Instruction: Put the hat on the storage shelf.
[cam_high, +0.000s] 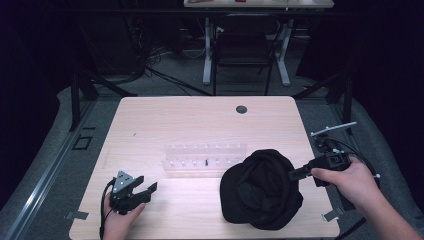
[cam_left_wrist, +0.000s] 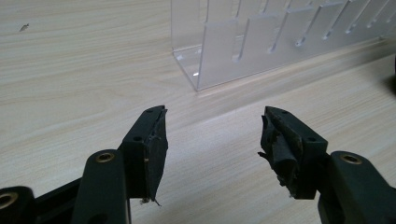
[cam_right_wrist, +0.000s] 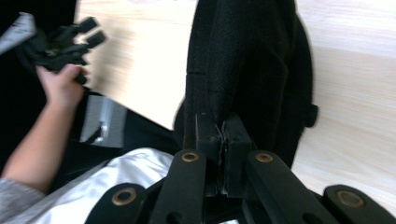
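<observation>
A black cloth cap (cam_high: 262, 190) lies open side up on the front right of the light wooden table (cam_high: 175, 120). My right gripper (cam_high: 292, 174) comes in from the right, shut on the cap's right edge. In the right gripper view its jaws (cam_right_wrist: 219, 128) pinch the dark cloth (cam_right_wrist: 247, 56) tight between the pads. My left gripper (cam_high: 148, 192) rests near the front left corner, open, with nothing between its fingers (cam_left_wrist: 215, 121); it also appears far off as the other gripper (cam_right_wrist: 91, 30). A clear slotted rack (cam_high: 205, 155) stands mid-table, just ahead of the left jaws (cam_left_wrist: 243, 46).
One small dark item (cam_high: 206, 162) sits in the rack. A round cable hole (cam_high: 241, 109) marks the table's far side. Beyond the table are a black chair (cam_high: 245, 50) and white desk legs. Bare wood lies between the left gripper and the cap.
</observation>
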